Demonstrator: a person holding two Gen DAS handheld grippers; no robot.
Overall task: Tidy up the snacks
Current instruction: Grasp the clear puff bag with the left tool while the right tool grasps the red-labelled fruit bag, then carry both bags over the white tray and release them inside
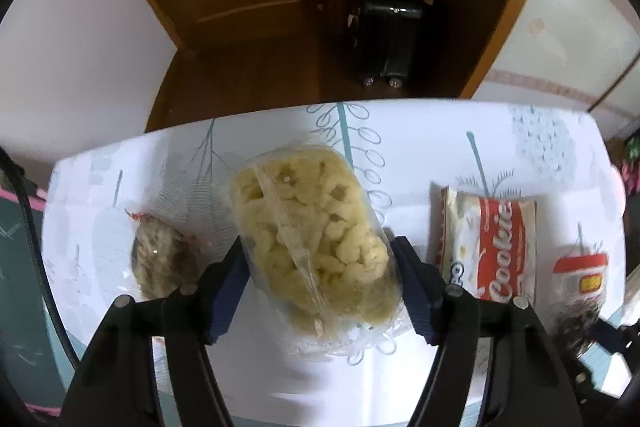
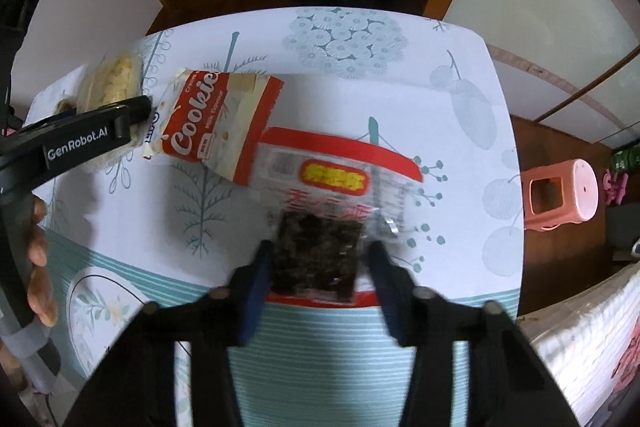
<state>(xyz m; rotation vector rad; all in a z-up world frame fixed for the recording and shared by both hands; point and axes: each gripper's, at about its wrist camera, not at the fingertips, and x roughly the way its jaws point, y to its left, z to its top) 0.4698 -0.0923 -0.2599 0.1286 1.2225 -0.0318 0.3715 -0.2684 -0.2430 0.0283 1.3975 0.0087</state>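
Your left gripper (image 1: pixel 318 291) fills the bottom of the left wrist view, its blue-padded fingers (image 1: pixel 226 291) set either side of a clear bag of pale yellow puffed snacks (image 1: pixel 312 235). Both pads sit right against the bag's sides, and the plastic bunches where they meet it, so you are pinching that bag at its near end. It lies on the worktop (image 1: pixel 420 147), which wears a white cloth printed with teal leaves.

Left of it in that view, partly behind your left finger, is a small bag of brownish-grey snacks (image 1: pixel 164 259) tied with red. To the right lies a red and white Cookies packet (image 1: pixel 496 247), and at the far right edge, blurred, a red-topped packet (image 1: pixel 580 279).

Down in the right wrist view, your right gripper (image 2: pixel 318 279) points at the worktop's near edge. Its fingers (image 2: pixel 256 291) straddle the dark, near end of that red-topped packet of dark dried food (image 2: pixel 320 227); the left pad touches the packet, but the right one looks just clear of it, so I cannot tell whether the grip is firm. The Cookies packet touches the far left corner of this packet. Your hand (image 2: pixel 38 259) shows at the left edge, and a pink stool (image 2: pixel 560 195) stands on the floor to the right.
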